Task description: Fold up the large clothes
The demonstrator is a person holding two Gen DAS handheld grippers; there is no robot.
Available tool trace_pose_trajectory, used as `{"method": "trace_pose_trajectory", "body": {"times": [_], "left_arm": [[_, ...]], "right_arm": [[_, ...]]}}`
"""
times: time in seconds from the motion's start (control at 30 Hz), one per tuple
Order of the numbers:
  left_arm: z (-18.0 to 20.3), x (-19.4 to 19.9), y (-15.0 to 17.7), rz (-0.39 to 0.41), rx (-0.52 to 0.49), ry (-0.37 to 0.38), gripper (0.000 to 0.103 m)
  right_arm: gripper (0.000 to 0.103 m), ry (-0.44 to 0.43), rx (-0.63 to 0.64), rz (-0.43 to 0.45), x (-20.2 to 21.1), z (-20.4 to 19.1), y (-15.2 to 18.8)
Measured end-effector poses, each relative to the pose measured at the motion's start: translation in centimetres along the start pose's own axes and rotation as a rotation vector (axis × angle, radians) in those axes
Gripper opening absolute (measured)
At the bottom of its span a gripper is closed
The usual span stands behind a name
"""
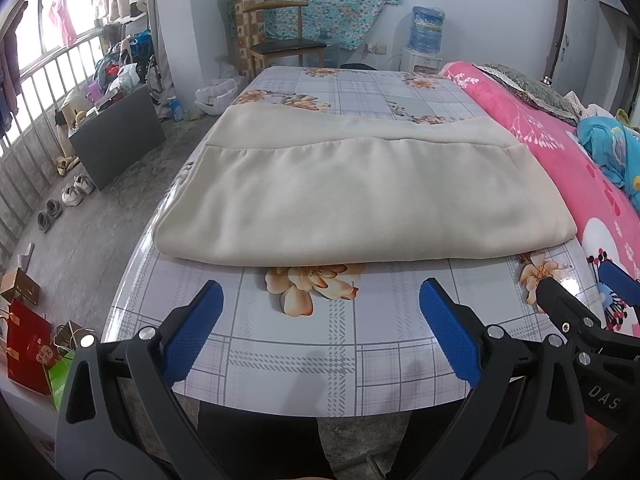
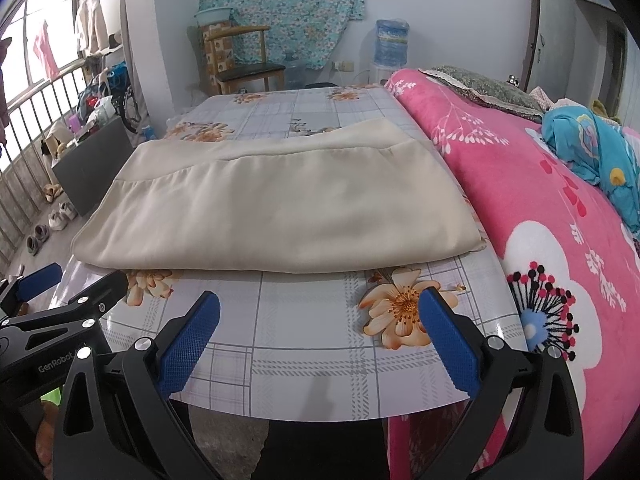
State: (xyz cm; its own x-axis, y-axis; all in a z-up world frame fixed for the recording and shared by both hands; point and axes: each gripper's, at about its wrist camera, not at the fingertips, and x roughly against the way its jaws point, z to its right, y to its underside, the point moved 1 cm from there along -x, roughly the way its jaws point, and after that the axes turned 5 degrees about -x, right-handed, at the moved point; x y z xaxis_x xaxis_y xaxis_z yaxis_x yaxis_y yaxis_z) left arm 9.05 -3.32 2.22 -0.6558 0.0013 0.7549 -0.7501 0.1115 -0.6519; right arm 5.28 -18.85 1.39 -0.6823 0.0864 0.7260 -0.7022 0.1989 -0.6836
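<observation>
The cream garment [image 1: 360, 196] lies folded flat in layers across the middle of the table [image 1: 304, 360], its doubled edge nearest, while the left gripper [image 1: 320, 312] and right gripper [image 2: 320, 320] hover apart and empty just short of it, seemingly placed to take that edge.

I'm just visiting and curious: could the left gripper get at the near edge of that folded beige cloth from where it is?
Probably yes. The left gripper is open over bare tablecloth, and nothing lies between its fingers and the beige cloth. The right gripper sits off to the side, out of that path.
</observation>
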Motion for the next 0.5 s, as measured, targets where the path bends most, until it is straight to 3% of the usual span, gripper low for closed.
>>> {"method": "trace_pose_trajectory", "body": {"times": [0.5], "left_arm": [[0.05,0.02,0.06,-0.001,0.000,0.001,0.095]], "right_arm": [[0.097,-0.001,0.001,-0.004,-0.08,-0.19,0.01]]}}
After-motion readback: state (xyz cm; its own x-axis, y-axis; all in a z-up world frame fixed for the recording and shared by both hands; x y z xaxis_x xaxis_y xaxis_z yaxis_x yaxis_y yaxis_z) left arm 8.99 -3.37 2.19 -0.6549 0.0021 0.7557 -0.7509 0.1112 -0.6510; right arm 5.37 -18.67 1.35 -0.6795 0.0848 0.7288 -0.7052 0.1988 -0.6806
